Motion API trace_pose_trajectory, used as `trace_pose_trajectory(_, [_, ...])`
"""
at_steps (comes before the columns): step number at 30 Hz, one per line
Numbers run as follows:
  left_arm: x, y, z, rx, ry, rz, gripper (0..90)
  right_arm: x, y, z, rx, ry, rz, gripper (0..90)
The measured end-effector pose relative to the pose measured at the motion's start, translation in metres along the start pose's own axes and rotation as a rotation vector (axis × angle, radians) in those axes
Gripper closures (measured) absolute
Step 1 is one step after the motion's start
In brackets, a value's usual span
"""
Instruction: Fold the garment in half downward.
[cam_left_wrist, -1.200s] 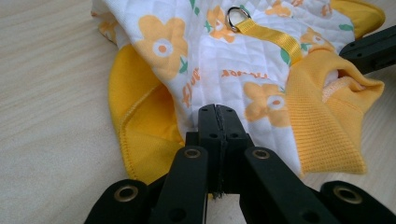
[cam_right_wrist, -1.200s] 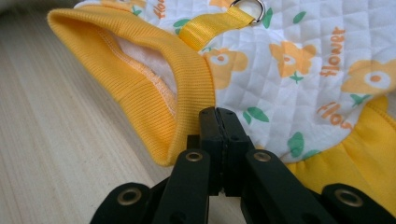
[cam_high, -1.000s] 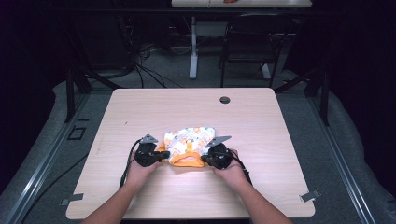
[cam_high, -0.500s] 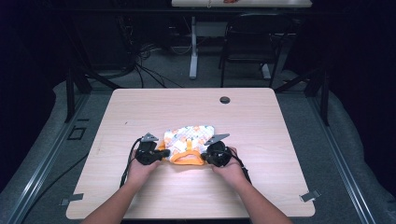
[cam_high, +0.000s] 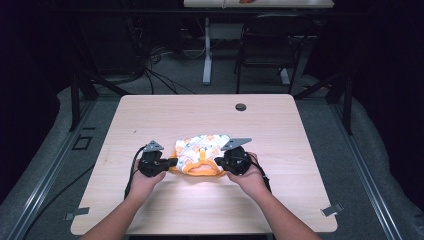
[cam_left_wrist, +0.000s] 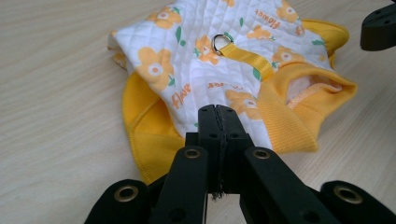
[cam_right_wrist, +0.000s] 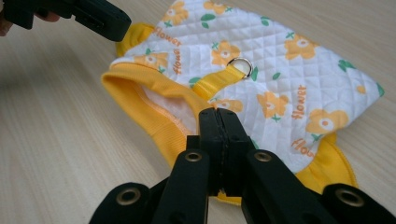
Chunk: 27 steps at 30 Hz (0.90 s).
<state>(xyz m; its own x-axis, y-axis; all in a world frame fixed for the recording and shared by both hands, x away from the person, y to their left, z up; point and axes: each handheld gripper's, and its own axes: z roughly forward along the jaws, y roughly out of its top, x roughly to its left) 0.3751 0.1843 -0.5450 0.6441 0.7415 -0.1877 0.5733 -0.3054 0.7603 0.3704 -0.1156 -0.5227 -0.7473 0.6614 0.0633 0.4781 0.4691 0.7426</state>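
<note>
A small quilted garment (cam_high: 202, 146), white with orange flowers and yellow trim, lies on the near middle of the wooden table (cam_high: 165, 112). Its yellow ribbed opening (cam_left_wrist: 303, 93) faces the person and stands raised between the two grippers. A metal ring (cam_left_wrist: 223, 43) on a yellow strap sits on its back. My left gripper (cam_high: 171, 163) is shut at the garment's left near hem, seemingly pinching it (cam_left_wrist: 217, 112). My right gripper (cam_high: 218, 163) is shut at the right near hem in the same way (cam_right_wrist: 218, 114). Each gripper view shows the other gripper's black jaw tip at a top corner.
A round black grommet (cam_high: 241, 106) is set in the table near its far edge. Bare wood surrounds the garment on all sides. Beyond the table stand a dark chair (cam_high: 270, 45), another table's leg (cam_high: 206, 55) and cables on the floor.
The left gripper has edged slightly outward to the left and the right one slightly forward. The yellow opening now stretches a little wider between them.
</note>
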Motion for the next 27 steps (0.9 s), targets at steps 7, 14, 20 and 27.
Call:
trace_pose_trajectory(7, [-0.004, 0.002, -0.028, -0.031, -0.007, 0.031, 90.0, 0.003, -0.005, -0.026, -0.023, -0.008, -0.017, 88.5])
trace_pose_trajectory(14, [-0.004, -0.011, -0.047, -0.052, 0.006, 0.029, 90.0, 0.0, -0.027, -0.051, -0.02, -0.047, -0.017, 88.2])
trace_pose_trajectory(20, [-0.005, -0.028, -0.056, -0.051, 0.013, 0.022, 90.0, 0.002, -0.048, -0.065, -0.043, -0.057, 0.018, 88.1])
trace_pose_trajectory(27, [-0.009, -0.047, -0.063, -0.039, 0.013, 0.016, 90.0, 0.009, -0.069, -0.069, -0.039, -0.052, 0.037, 87.9])
